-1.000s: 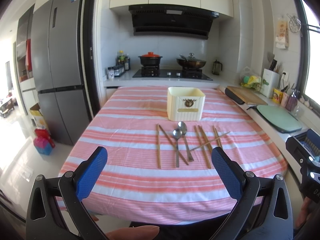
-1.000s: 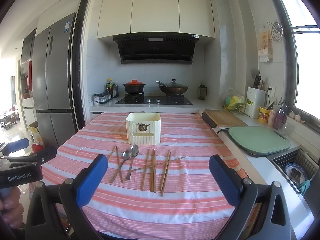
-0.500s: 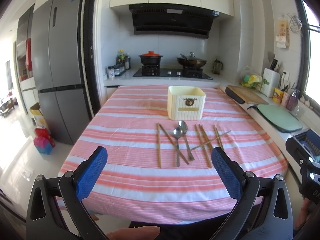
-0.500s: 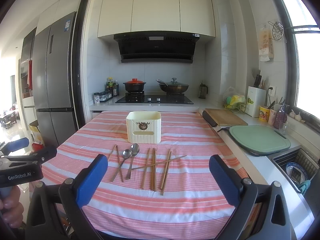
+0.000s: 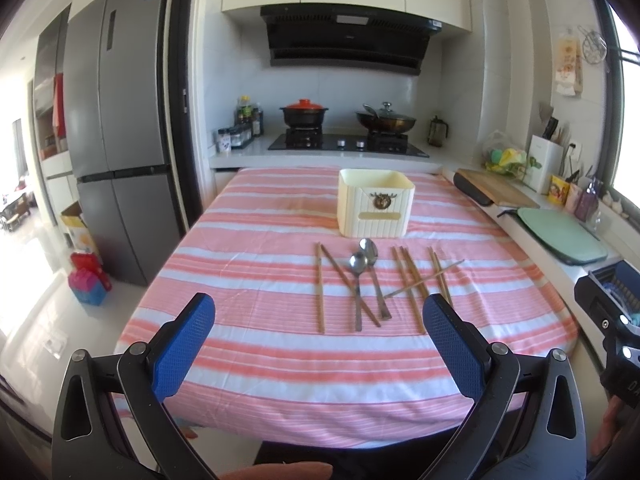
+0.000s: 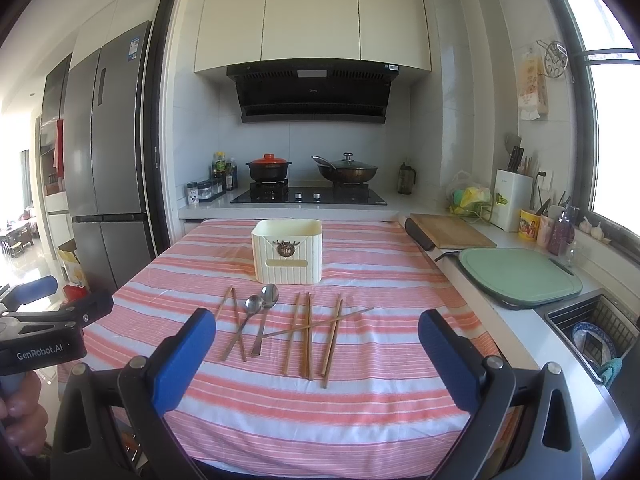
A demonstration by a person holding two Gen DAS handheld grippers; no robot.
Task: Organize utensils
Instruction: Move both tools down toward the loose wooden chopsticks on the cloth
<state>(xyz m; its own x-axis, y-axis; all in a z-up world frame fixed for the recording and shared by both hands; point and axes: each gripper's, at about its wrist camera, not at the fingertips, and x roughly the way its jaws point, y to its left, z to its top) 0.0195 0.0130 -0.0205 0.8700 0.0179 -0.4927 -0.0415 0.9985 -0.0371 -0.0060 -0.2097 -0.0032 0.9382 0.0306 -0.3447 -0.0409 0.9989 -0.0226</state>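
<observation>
Two metal spoons [image 5: 362, 280] [image 6: 260, 316] and several wooden chopsticks [image 5: 408, 280] [image 6: 308, 332] lie scattered on the pink striped tablecloth [image 5: 260, 280] [image 6: 380, 380]. A cream utensil box [image 5: 375, 208] [image 6: 287, 255] stands upright just behind them. My left gripper [image 5: 318, 344] is open and empty, held back over the table's near edge. My right gripper [image 6: 316, 356] is open and empty, also near the front edge. Each gripper's body shows in the other view: the right one at the right edge [image 5: 608, 320], the left one at the left edge [image 6: 44, 328].
A counter along the right holds a wooden board [image 6: 452, 232], a green cutting board [image 6: 520, 276] and a sink rack [image 6: 596, 332]. A stove [image 6: 308, 196] with two pots stands behind the table. A grey fridge [image 5: 116, 140] stands at the left.
Both views have drifted slightly; the grippers stay open and the utensils have not moved.
</observation>
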